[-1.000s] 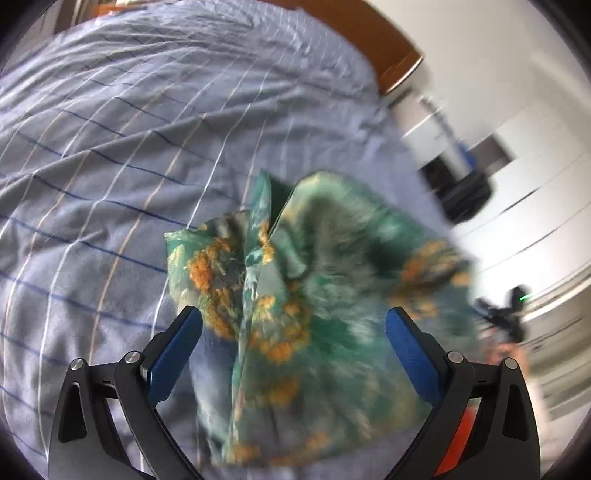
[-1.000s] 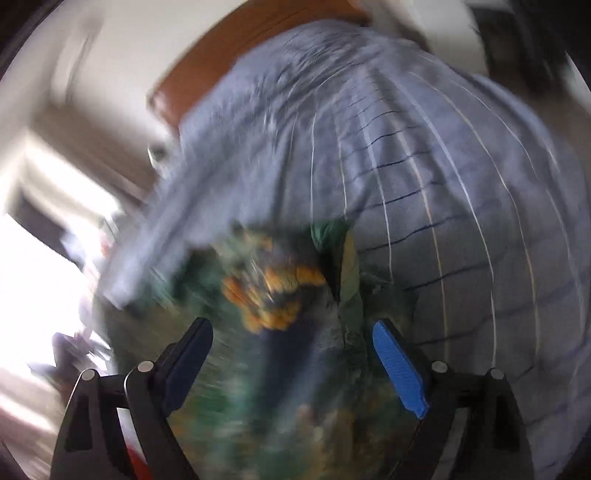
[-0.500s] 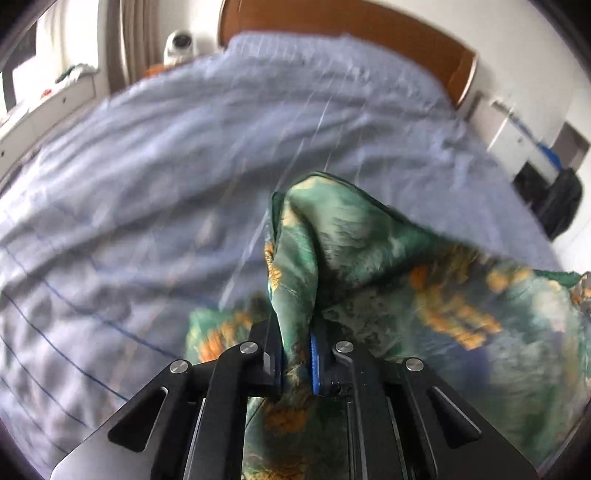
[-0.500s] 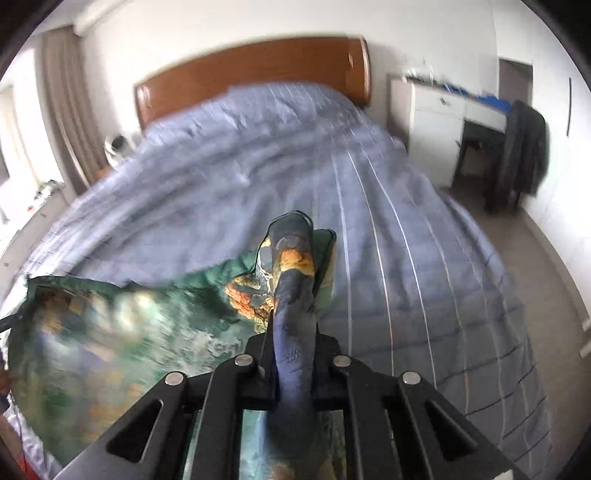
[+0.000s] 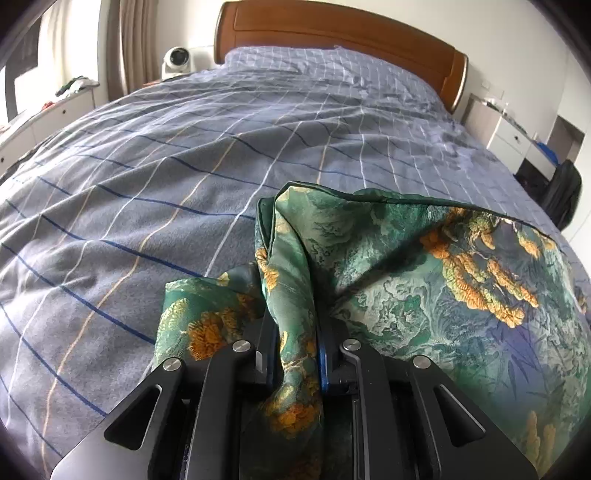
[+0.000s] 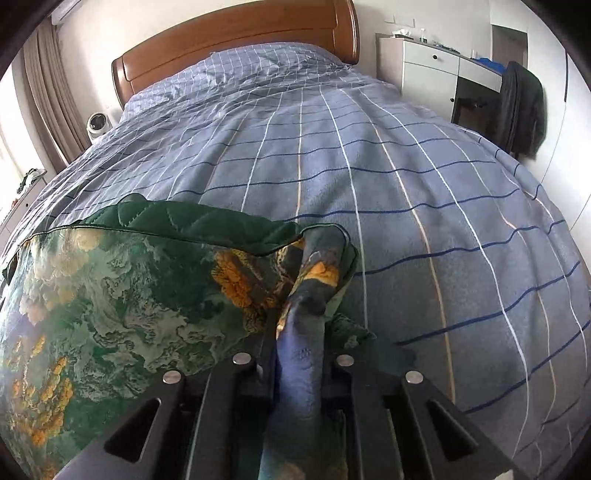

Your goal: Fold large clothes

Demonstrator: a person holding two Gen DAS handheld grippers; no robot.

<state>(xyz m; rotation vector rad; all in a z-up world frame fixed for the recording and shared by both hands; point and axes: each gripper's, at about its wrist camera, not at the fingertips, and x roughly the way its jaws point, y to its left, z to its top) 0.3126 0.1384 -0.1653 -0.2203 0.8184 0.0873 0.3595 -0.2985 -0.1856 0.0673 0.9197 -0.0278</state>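
At six o'clock in the left wrist view, the left gripper (image 5: 295,354) has its jaws closed tight on a bunched fold of the garment (image 5: 424,295), a slippery-looking green cloth printed with pale teal landscape shapes, orange-yellow clusters and bluish patches. The pinched fold rises toward twelve o'clock from the jaws, and a dark piped edge runs from its top out toward three o'clock, where the cloth spreads wide and fairly taut. A smaller flap sags at about eight o'clock of the jaws, against the bedspread (image 5: 147,184).

In the right wrist view, the right gripper (image 6: 299,354) is likewise clamped on the garment (image 6: 110,314), gripping a twisted blue-grey and orange corner at six o'clock. From there the cloth stretches to nine o'clock, and behind its piped top edge a dark green quilted lining shows. The garment is held between the two grippers near the foot of the bed; whether its lower part rests on the covers cannot be told.

Beyond it, the grey-blue bedspread (image 6: 406,184) with white, tan and navy check lines runs toward twelve o'clock to a wooden headboard (image 5: 332,33). A white cabinet (image 6: 424,70) stands at two o'clock in the right view.
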